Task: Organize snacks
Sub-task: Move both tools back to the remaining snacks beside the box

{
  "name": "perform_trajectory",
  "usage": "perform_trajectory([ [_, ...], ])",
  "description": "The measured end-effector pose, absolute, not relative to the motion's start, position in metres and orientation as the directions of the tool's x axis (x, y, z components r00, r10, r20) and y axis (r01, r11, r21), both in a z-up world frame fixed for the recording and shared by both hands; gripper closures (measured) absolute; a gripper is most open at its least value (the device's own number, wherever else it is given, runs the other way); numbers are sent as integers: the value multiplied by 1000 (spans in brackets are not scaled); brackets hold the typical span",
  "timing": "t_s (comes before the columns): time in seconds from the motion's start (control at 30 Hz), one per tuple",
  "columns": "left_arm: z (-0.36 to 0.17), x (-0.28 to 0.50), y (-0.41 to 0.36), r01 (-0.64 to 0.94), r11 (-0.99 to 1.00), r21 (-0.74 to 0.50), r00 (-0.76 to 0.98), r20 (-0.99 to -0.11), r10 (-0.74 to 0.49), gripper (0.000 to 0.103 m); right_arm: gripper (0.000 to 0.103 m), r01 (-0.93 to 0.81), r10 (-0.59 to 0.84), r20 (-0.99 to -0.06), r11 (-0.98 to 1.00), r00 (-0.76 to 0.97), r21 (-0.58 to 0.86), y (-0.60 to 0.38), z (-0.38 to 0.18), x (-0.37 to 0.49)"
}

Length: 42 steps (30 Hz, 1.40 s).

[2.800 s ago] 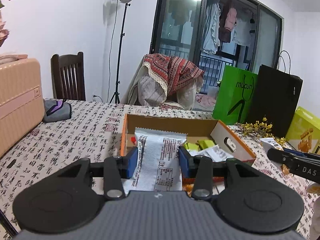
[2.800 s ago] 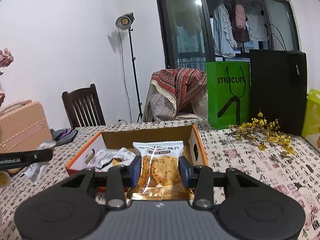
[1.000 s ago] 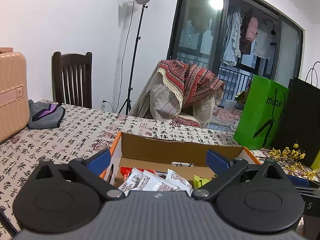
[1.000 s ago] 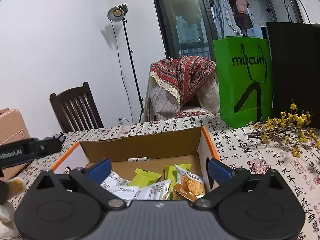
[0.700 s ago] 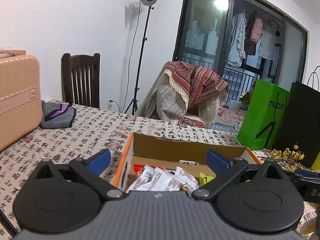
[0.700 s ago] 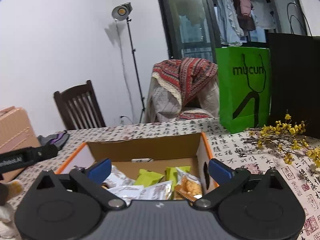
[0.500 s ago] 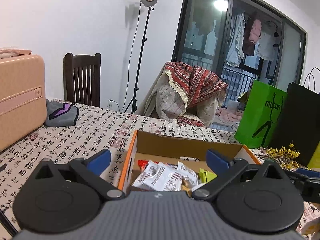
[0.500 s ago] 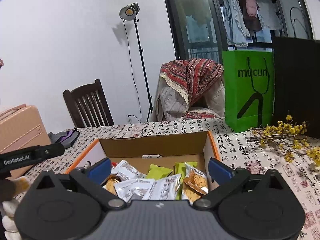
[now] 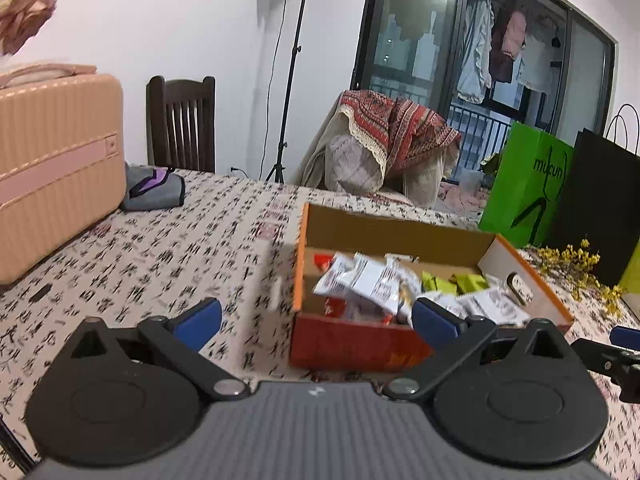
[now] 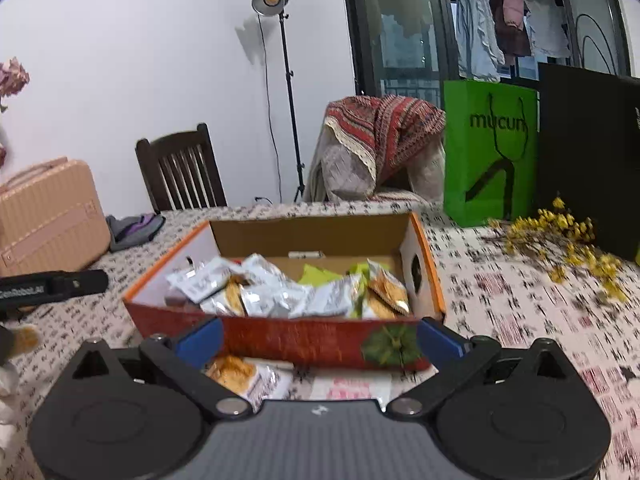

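Note:
An open cardboard box (image 9: 404, 236) (image 10: 304, 236) with orange-red sides sits on the patterned tablecloth and holds several snack packets (image 9: 368, 280) (image 10: 280, 292), silver, green and cookie ones. My left gripper (image 9: 316, 320) is open and empty, low over the table at the box's near left corner. My right gripper (image 10: 318, 338) is open and empty in front of the box's near wall. A cookie packet (image 10: 244, 376) and a pink-printed packet (image 10: 348, 388) lie on the table just under it.
A pink suitcase (image 9: 52, 160) and a grey pouch (image 9: 154, 188) stand at the left. A green bag (image 10: 490, 152), a black bag (image 10: 588, 152) and yellow flowers (image 10: 568, 240) are at the right. Chairs and a lamp stand are behind the table.
Both grippers let go of their packets into the box, then drew back and down; the box now looks farther off, and loose packets in front of it have come into the right wrist view.

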<state>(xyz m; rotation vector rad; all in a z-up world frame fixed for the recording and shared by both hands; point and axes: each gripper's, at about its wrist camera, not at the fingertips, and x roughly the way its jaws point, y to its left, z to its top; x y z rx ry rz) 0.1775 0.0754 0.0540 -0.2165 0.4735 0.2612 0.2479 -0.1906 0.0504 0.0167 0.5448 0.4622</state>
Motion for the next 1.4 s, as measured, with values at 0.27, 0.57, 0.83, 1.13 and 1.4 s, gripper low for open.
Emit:
perform_trajectory([
  [0.27, 44, 150, 81, -274, 954, -124, 864, -467, 188, 0, 0, -406, 403, -549, 906, 732, 123, -201, 25, 235],
  [0.57, 32, 142, 92, -273, 950, -153, 862, -476, 171, 0, 10, -377, 324, -640, 924, 697, 58, -185, 5, 247],
  [0.83, 22, 145, 93, -268, 949, -165, 847, -510, 151, 0, 34, -352, 284, -729, 934, 623, 63, -157, -17, 288],
  [1.13, 17, 149, 90, -261, 949, -175, 840, -525, 135, 0, 36, -347, 272, -720, 937, 638, 46, -154, -26, 289],
  [1.4, 13, 152, 84, -254, 954, -162, 829, -544, 128, 0, 100, -391, 368, -680, 911, 634, 129, -166, -17, 265],
])
